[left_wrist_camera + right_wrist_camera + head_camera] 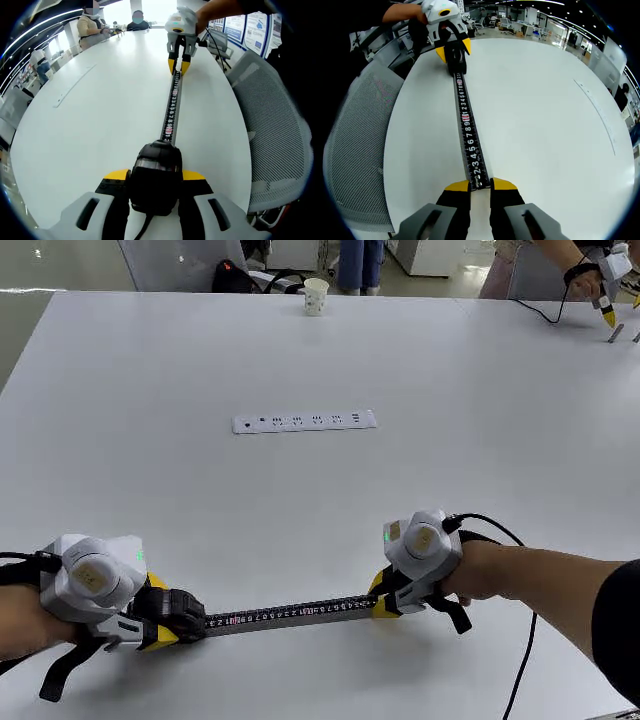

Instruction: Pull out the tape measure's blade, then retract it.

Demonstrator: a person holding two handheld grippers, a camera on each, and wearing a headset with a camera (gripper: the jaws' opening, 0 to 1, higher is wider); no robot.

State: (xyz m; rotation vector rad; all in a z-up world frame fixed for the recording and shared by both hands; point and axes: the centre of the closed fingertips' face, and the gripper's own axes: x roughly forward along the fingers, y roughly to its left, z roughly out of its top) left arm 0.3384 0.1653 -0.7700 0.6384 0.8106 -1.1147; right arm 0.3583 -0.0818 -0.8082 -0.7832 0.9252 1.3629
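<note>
Black tape measure case [186, 613] sits clamped in the left gripper [160, 612] at the near edge of the white table [450, 420]. Its blade [290, 615] stretches along the tabletop to the right gripper [380, 597], whose jaws pinch its tip. Beyond lie a power strip [304, 421] and a paper cup [316, 296].

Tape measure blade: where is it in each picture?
Head view: the blade lies low, stretching right from the black case.
Left gripper view: the blade runs up the middle from the case.
Right gripper view: the blade runs from the bottom up to the case.
Shared landmark: the case.
</note>
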